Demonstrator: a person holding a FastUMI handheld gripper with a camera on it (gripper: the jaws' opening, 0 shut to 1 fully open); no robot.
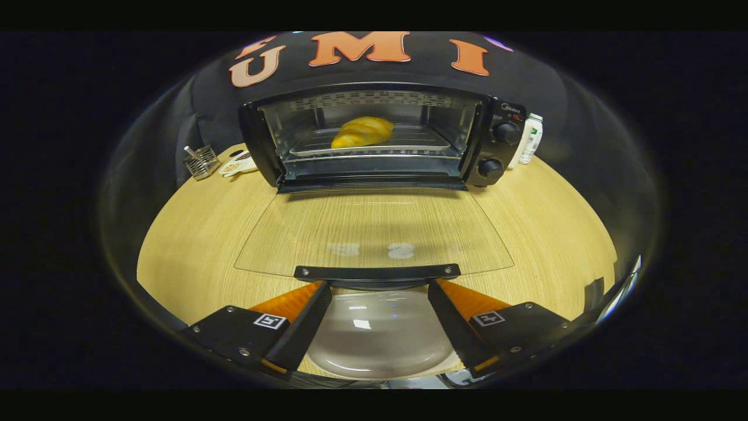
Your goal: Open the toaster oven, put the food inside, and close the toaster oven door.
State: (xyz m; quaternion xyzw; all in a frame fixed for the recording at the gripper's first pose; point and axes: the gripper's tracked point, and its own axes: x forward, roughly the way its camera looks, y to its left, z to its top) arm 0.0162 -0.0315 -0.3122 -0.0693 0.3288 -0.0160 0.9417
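Surface: light wood-grain table [193, 245], round-looking thru the fisheye; black cloth booth wall [526, 82] behind it. Far centre of table: black toaster oven [374, 137], door [374, 234] dropped fully open & lying flat toward you, glass pane showing the wood grain under it. Door handle [377, 272], a dark bar w/ a screw at each end, sits at the near edge of the door. Inside oven: golden bread roll [362, 131] on the wire rack [409, 143], roughly mid-cavity, a bit left of centre. Two round knobs [505, 133] stacked on the oven's right panel. Left of oven, far side: small wire-mesh holder [201, 162], plus a white item [238, 164] just beside it, too small to ID. Right of oven: white bottle [532, 137], upright, near the wall. Your gripper [377, 289]: fingers spread wide apart, tips right at the handle, one toward each end; can't tell if they touch it. They pinch nothing. Clear domed item [380, 333] lies between the fingers, near you. Roll is well beyond the fingers, across the open door.
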